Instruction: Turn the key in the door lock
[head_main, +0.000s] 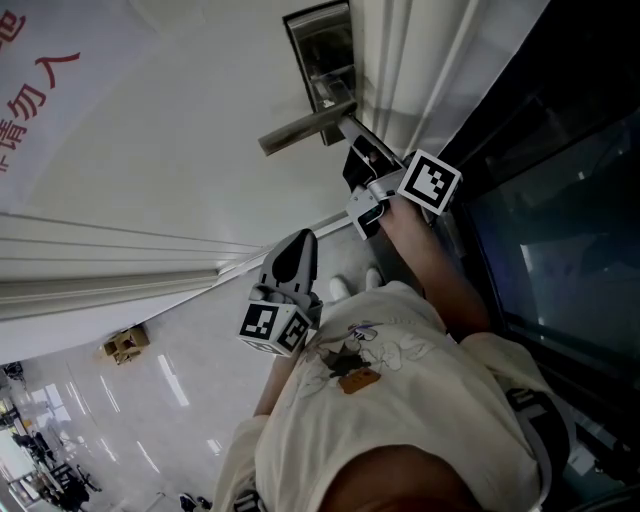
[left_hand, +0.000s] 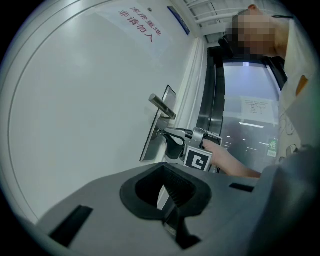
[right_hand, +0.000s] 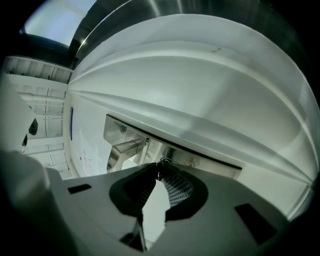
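A steel lock plate (head_main: 322, 50) with a lever handle (head_main: 305, 128) is set in a white door. My right gripper (head_main: 358, 165) is pressed up to the plate just below the lever. In the right gripper view its fingertips close on a small dark key (right_hand: 160, 169) with a wire ring, right at the plate, and the lever handle (right_hand: 125, 149) is to the left. The left gripper view shows the right gripper (left_hand: 170, 137) at the plate (left_hand: 152, 140). My left gripper (head_main: 293, 252) hangs back from the door, its jaws together and empty.
A dark glass panel (head_main: 560, 230) and the door frame run along the right of the lock. A paper notice with red characters (head_main: 40, 90) hangs on the door. A cardboard box (head_main: 125, 342) lies on the shiny floor below. The person's torso fills the lower head view.
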